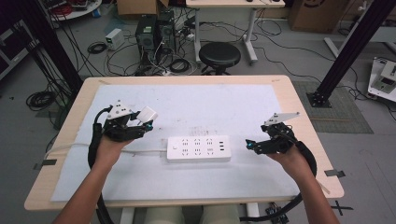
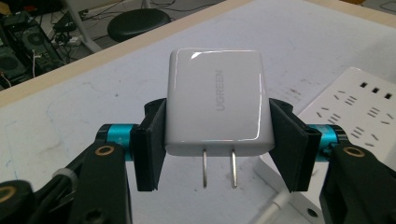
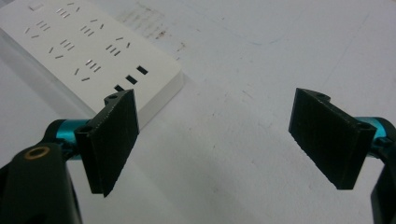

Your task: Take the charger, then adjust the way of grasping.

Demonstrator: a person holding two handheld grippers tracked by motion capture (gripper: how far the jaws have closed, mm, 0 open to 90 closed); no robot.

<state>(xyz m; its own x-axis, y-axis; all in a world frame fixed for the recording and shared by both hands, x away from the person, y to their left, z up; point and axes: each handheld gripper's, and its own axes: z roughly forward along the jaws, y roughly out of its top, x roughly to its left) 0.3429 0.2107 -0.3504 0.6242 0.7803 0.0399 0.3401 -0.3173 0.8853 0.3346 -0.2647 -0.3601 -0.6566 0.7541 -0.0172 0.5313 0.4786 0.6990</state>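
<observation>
A white UGREEN charger (image 2: 215, 102) is clamped between the left gripper's (image 2: 217, 140) jaws; the right gripper's (image 3: 219, 140) jaws are spread wide, a power strip (image 3: 88, 51) beyond them.

The left hand-held gripper (image 1: 148, 122) holds a white charger (image 1: 147, 114) above the power strip (image 1: 199, 148).

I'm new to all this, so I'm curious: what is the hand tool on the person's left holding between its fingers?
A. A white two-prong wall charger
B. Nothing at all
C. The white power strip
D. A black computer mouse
A: in the left gripper view the left gripper clamps a white UGREEN wall charger by its sides, its two metal prongs bare, while the power strip lies on the table.
</observation>
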